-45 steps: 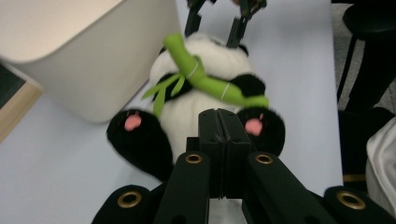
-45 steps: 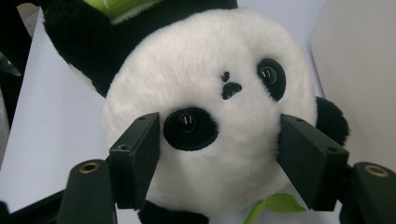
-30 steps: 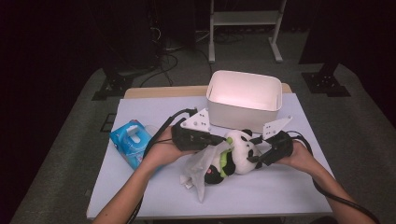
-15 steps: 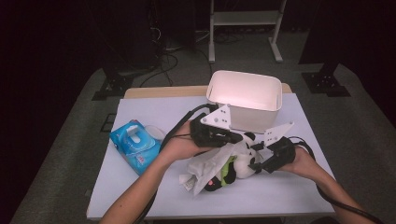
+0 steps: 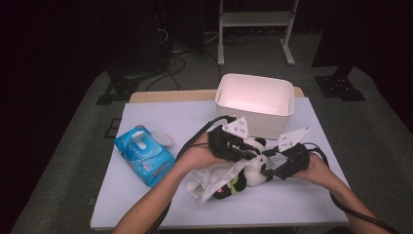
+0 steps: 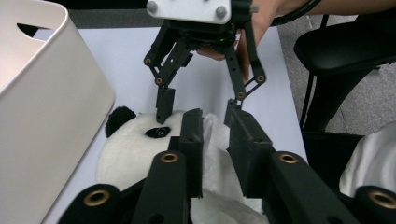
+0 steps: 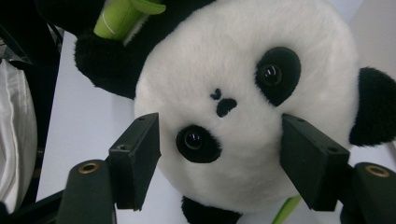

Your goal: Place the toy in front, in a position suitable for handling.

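Observation:
A panda plush (image 5: 251,170) lies on the white table, its face toward my right gripper (image 7: 219,140). That gripper comes in from the right and is shut on the panda's head (image 7: 233,70), one pad on each side. My left gripper (image 6: 215,116) hangs over the top of the head (image 6: 126,149) from the left. Its jaws have just been opening, and a crumpled white wipe (image 6: 215,154) lies loose between them. The wipe (image 5: 209,178) trails down over the panda's body. A green bamboo piece (image 7: 116,18) sticks out by the panda's black arm.
A white bin (image 5: 253,119) stands just behind both grippers, close to the left gripper's side (image 6: 46,116). A blue pack of wipes (image 5: 143,156) with its lid flipped open lies at the table's left. A black chair (image 6: 345,46) stands beyond the table's right edge.
My left gripper has moved right, from the panda's body onto its head near the bin, dragging the wipe along. Its jaws have parted. The right gripper has stayed on the head.

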